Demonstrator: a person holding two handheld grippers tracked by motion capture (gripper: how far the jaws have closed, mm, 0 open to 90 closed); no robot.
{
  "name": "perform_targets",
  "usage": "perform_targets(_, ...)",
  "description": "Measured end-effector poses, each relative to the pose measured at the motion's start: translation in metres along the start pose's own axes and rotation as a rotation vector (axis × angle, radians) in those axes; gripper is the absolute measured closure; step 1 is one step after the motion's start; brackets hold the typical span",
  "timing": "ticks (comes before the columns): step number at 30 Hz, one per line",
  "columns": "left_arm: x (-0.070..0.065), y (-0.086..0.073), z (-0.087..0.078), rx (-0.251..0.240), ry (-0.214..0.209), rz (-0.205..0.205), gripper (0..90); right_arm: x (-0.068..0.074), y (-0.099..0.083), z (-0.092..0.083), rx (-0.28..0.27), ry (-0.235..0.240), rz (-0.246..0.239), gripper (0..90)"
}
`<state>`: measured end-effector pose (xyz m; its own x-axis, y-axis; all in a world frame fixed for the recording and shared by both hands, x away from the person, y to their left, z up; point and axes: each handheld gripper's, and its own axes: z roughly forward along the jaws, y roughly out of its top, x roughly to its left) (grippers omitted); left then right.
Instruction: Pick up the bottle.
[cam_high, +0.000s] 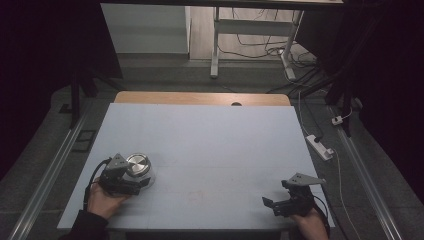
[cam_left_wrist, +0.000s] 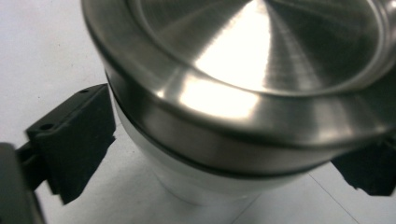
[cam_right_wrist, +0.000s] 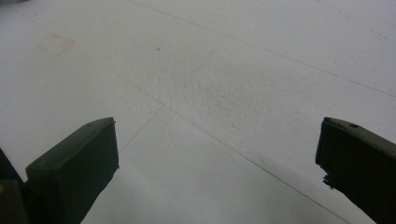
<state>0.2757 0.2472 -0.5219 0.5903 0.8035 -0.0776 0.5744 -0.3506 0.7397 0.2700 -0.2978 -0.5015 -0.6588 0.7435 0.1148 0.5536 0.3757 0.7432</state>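
Left gripper (cam_high: 142, 181) jaws straddle the steel-lidded jar (cam_high: 138, 164) near the table's (cam_high: 210, 140) left edge; pad contact hidden. Right gripper (cam_high: 275, 205) spread, empty.

Left tool (cam_high: 145, 182) perhaps gripping, right tool (cam_high: 270, 204) agape

lid: round brushed-steel lid (cam_left_wrist: 261, 51), glossy, fine circular grain
body: white cup body (cam_left_wrist: 187, 182), smooth
table: pale table sheet (cam_right_wrist: 224, 93), matt, faintly pebbled
jaws: matt black plastic
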Motion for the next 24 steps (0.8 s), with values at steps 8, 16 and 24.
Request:
perform_targets(8,0.0000,0.0028,0.0019,-0.006,-0.017,0.029,12.9,0.0002,0.0000,0.0001,0.002,0.003,-0.005,0.0)
perform_targets(16,-0.0023,0.0055,0.0016,0.009,-0.005,0.029,15.0,0.0004,0.0001,0.0002,0.003,0.004,-0.005,0.0)
perform_targets(24,-0.0058,0.0082,-0.0003,0.016,0.035,0.040,15.3,0.0006,0.0001,0.0002,0.002,0.004,-0.010,0.0)
